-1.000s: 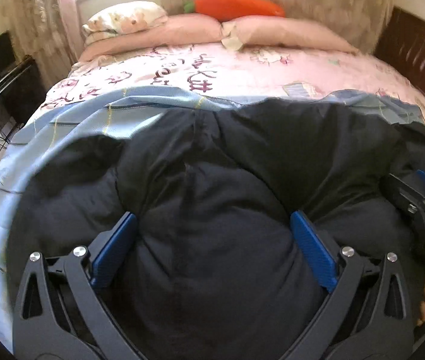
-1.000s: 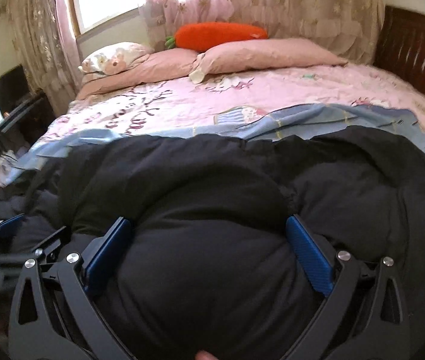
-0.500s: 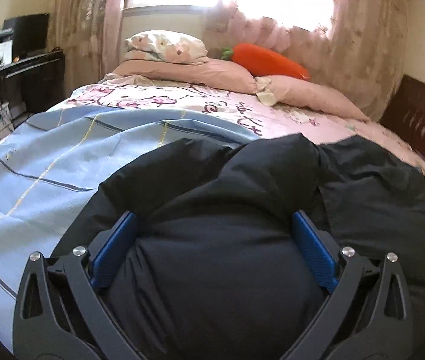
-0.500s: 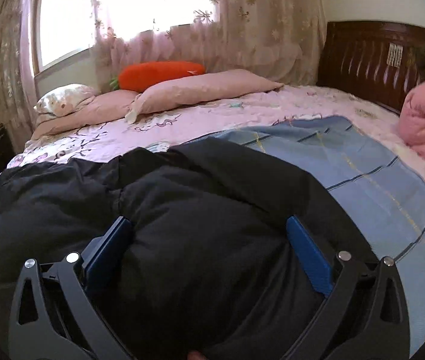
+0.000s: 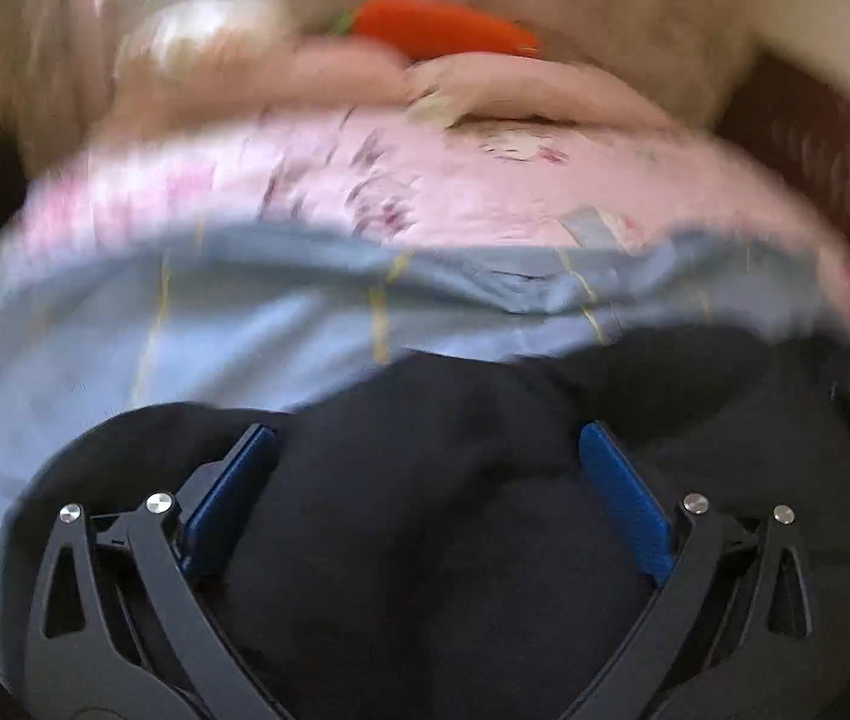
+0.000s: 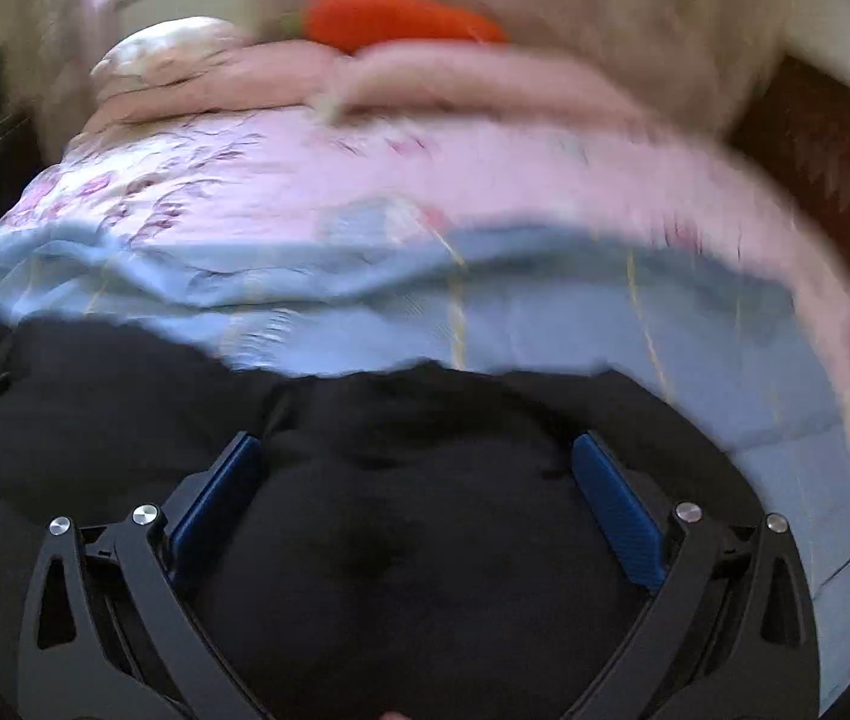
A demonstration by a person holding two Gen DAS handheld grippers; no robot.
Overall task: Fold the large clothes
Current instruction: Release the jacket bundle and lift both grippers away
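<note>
Across the blue blanket (image 6: 545, 324) the black garment (image 6: 413, 540) is spread from 9 to 3 o'clock, bunched between the wide-apart fingers of the left gripper (image 5: 425, 450) and right gripper (image 6: 419, 456), though a firm clamp cannot be told.

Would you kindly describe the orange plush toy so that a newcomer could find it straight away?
Start at the bed with its pink patterned cover and look to its far end under the curtained window. There the carrot-shaped plush lies across the top of two pink pillows. It is the only bright orange thing, with a green tuft at its left end.
</note>
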